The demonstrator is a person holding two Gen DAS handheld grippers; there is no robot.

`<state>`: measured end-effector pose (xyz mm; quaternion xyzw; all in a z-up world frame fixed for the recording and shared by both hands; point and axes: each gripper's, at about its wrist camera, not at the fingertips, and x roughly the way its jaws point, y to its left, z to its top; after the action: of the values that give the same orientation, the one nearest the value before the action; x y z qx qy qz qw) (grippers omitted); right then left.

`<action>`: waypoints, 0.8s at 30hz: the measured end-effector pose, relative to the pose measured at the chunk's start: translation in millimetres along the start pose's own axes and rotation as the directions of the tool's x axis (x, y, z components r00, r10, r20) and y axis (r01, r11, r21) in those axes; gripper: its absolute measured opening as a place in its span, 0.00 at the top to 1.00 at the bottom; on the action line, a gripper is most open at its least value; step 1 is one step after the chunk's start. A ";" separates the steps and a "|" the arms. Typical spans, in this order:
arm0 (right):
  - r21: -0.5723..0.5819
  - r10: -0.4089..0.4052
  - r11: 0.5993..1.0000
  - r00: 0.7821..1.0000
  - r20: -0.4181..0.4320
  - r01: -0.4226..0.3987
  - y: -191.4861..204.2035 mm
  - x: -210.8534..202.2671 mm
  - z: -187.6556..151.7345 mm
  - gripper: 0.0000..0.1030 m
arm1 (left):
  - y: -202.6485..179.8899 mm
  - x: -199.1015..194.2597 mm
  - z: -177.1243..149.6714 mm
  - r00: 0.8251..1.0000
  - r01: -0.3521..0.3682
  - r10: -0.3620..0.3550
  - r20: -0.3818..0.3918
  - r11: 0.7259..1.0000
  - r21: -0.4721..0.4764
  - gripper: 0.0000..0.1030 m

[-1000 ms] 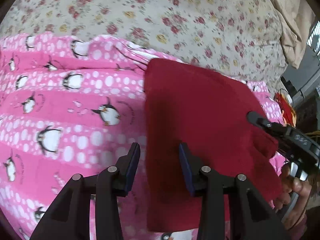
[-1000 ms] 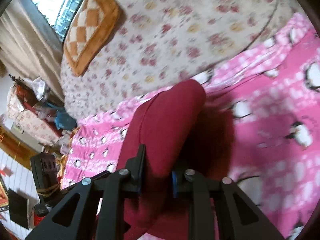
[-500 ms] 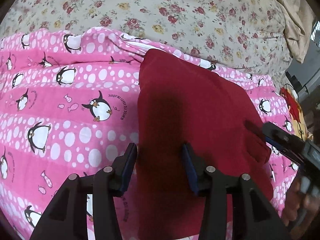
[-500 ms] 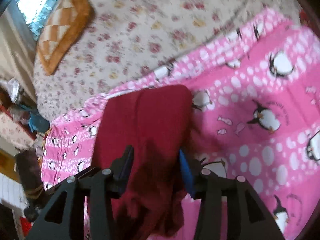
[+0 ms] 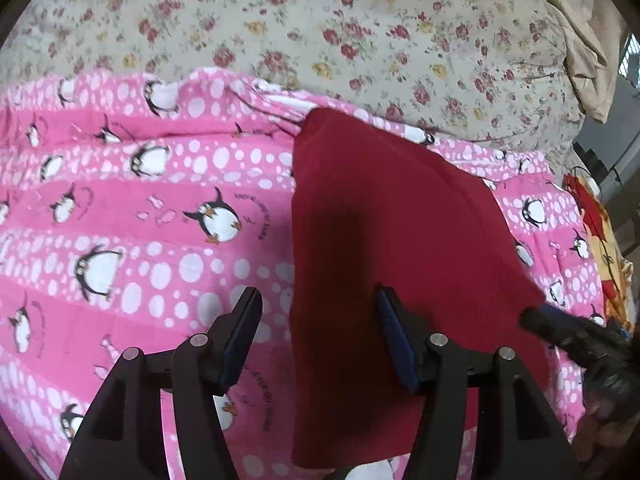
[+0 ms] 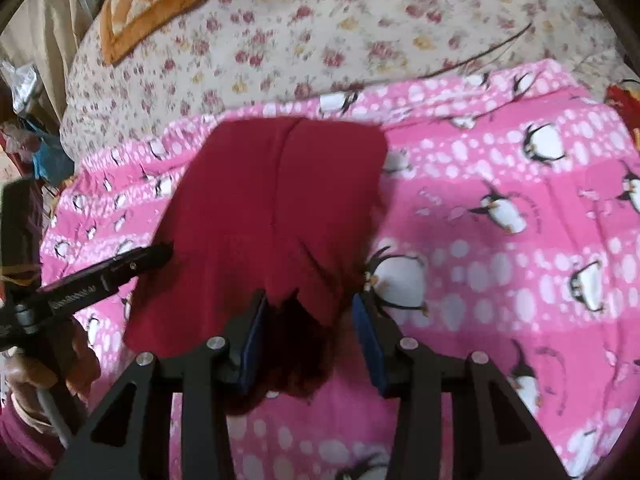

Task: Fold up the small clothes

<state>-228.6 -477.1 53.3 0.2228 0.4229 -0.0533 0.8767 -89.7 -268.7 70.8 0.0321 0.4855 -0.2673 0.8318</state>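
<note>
A dark red garment (image 5: 392,248) lies folded on a pink penguin-print blanket (image 5: 132,216), which is spread over a bed with a cream floral sheet (image 5: 360,32). In the left wrist view the red cloth sits as a flat, roughly four-sided slab, its long left edge straight and its far corner close to the blanket's wrinkled upper hem.

The left tool (image 5: 320,336) hovers with its jaws wide apart and nothing between the blue pads — the left finger is over bare blanket, the right finger over the garment's near part.

The right tool (image 6: 308,340) is also spread wide. A loose, ragged flap of the red cloth hangs down between its fingers, but the pads do not press on it; whether the fabric touches either pad cannot be told, as this view is blurred.

Each tool shows in the other's camera, at the garment's side edge. An orange checked cushion (image 6: 156,0) rests on the floral sheet at the far left of the right wrist view.
</note>
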 end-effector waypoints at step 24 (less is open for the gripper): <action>0.177 0.172 0.970 0.985 -0.017 -0.167 -30.3 80.8 30.0 0.21 | 22.6 54.7 19.8 0.973 0.205 -0.217 -0.083 0.969 -0.137 0.41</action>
<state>-164.2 -509.6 -2.8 0.3352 0.4100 -0.0118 0.8482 -42.2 -278.2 31.4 -0.0599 0.5423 -0.3208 0.7742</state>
